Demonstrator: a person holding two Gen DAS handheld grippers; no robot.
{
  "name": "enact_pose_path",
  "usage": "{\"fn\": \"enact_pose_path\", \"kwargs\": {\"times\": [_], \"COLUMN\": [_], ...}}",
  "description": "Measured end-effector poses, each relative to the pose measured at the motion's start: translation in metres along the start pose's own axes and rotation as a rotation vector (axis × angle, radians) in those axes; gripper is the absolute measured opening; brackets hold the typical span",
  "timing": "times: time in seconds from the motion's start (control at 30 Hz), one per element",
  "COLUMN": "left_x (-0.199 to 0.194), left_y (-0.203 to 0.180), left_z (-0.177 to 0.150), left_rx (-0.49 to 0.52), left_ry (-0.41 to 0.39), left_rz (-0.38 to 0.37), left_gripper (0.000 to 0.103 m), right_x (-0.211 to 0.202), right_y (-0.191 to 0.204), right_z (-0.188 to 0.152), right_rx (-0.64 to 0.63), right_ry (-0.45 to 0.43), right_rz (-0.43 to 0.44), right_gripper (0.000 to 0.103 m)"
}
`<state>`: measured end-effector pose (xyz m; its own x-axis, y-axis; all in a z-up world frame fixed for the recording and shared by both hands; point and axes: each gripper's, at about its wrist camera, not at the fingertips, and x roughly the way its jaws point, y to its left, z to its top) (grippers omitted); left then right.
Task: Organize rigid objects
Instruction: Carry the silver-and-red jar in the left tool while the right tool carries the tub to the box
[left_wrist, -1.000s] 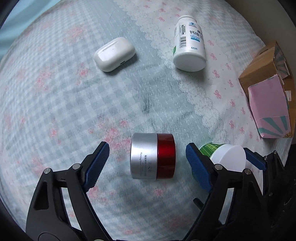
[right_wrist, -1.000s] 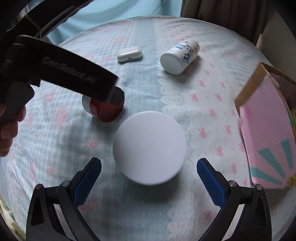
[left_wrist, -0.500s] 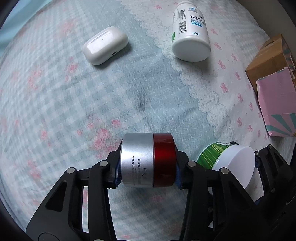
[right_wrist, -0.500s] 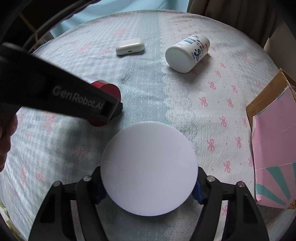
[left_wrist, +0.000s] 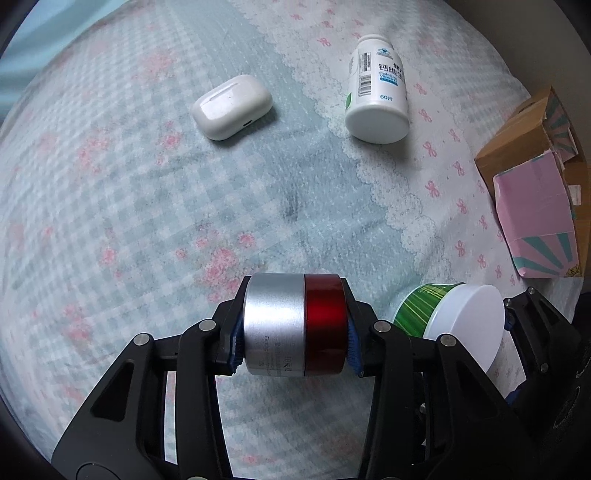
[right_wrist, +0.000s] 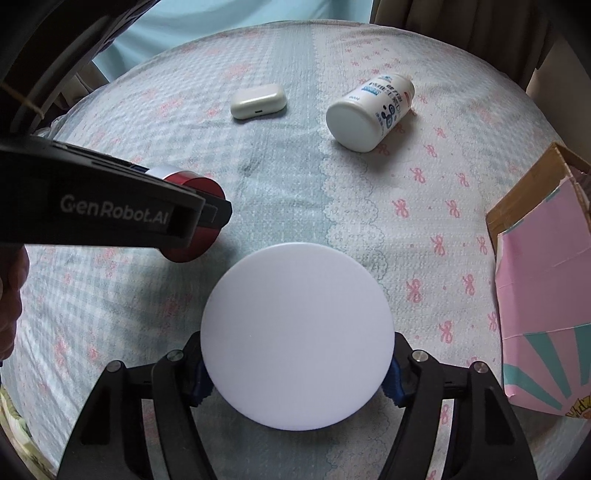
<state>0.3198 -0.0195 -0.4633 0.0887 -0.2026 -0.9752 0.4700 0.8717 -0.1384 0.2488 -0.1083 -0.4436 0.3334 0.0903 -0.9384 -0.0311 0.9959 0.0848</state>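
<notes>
My left gripper (left_wrist: 293, 341) is shut on a silver and red jar (left_wrist: 293, 323), held on its side above the bedspread; the jar's red end shows in the right wrist view (right_wrist: 195, 218). My right gripper (right_wrist: 297, 380) is shut on a green tub with a white lid (right_wrist: 297, 334); the lid faces the camera and hides the tub's body. The tub also shows in the left wrist view (left_wrist: 448, 319), at the right. A white earbud case (left_wrist: 232, 107) and a white pill bottle (left_wrist: 378, 107) lie on the far part of the bed.
A pink and teal cardboard box (left_wrist: 535, 206) with open brown flaps sits at the right edge, also in the right wrist view (right_wrist: 546, 295). The bedspread (left_wrist: 147, 221) is checked blue with pink flowers and a lace band.
Both grippers closed from open: the left on the silver and red jar, the right on the white-lidded tub. Both objects have since risen a little off the bed.
</notes>
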Motion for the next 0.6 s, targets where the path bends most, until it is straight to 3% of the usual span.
{"fn": "enact_pose_path", "kwargs": {"times": [0.23,0.27,0.6], "left_x": [-0.056,-0.065,-0.161], "left_y": [0.009,0.01,-0.002], "left_z": [-0.01,-0.011,-0.025], "left_rx": [-0.027,-0.028,-0.034], "left_ry": [-0.068,-0.082,-0.202], "left_rz": [-0.026,-0.028,-0.058], "left_gripper": [0.038,0.038,0.038], "right_x": [-0.031,-0.038,-0.138], "right_y": [-0.001,-0.002,0.01], "right_z": [0.0,0.0,-0.007], "right_rx": [0.015,0.017,0.042], "right_ry": [-0.027,-0.071,-0.14], "right_rz": [0.013,0.002,-0.01], "right_gripper": [0.066,0.066,0.066]}}
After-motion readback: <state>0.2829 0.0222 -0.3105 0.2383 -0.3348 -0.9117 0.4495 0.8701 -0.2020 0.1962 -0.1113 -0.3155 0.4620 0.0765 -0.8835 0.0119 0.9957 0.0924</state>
